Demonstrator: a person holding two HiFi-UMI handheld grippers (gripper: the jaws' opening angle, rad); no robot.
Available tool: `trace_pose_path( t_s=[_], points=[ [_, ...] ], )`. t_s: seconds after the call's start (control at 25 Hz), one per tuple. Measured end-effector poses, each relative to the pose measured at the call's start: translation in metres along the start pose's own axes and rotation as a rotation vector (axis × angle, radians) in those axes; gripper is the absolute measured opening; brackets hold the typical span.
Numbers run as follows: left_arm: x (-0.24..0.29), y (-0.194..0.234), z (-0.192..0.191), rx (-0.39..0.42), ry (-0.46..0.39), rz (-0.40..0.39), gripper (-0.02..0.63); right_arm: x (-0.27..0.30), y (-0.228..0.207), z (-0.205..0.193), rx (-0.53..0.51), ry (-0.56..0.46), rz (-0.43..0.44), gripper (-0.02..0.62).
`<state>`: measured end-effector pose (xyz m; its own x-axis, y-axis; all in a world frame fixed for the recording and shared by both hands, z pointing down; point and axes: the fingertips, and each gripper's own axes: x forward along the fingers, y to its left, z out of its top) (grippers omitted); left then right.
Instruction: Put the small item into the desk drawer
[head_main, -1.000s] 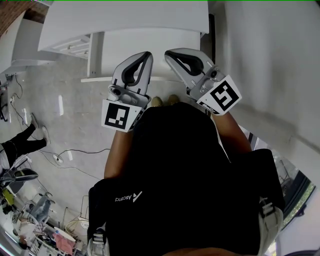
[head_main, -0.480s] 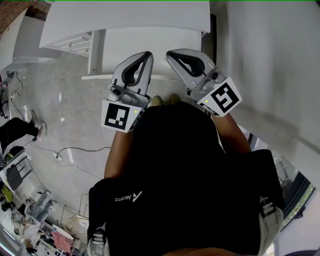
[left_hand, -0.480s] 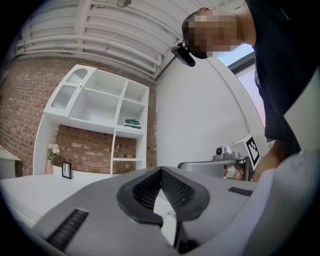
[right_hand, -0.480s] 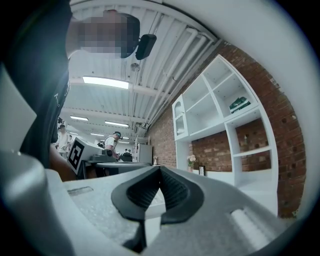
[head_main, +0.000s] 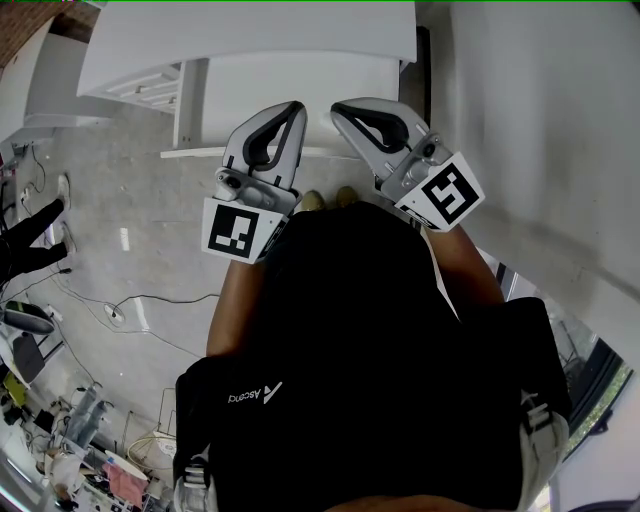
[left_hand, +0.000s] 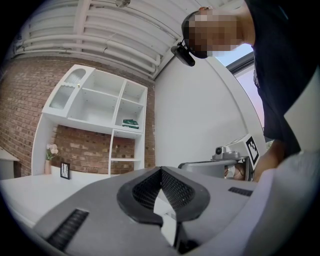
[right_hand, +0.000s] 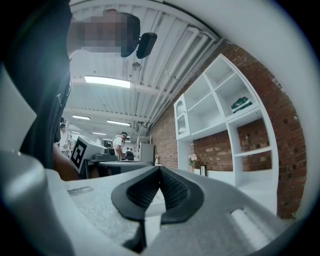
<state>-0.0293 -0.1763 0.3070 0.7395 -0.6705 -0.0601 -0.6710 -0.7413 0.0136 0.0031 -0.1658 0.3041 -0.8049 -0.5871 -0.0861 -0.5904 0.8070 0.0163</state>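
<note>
L gripper (left_hand: 161, 170) closed, empty, R gripper (right_hand: 160, 168) likewise

I'm finding the white desk (head_main: 250, 40) blocking straight ahead and the wall (head_main: 540, 130) crowding my right; the floor (head_main: 140, 200) leftward is lying open.

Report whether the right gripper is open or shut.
Shut. In its own view the right gripper has its jaws touching at the tips, with nothing held between them.

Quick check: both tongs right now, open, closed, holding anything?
Left tongs: closed, nothing between the tips.
Right tongs: closed, nothing between the tips.
</note>
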Motion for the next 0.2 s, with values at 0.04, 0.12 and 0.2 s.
trace_pose_path(
  t_s=[0.04,0.12,0.2],
  points=[
    [-0.0004,-0.0006,0.0005,0.000,-0.001,-0.001,-0.002,-0.0004,0.0009,0.0005,-0.001,0.000,0.001,0.002],
    [-0.0009,-0.0024,0.0019,-0.003,-0.009,-0.001,-0.002,-0.0018,0.0025,0.0008,-0.004,-0.001,0.002,0.002],
    [-0.0016,-0.0043,0.0025,-0.004,-0.013,-0.002,-0.002,-0.0035,0.0040,0.0001,-0.006,0.000,0.002,0.002]
  ],
)
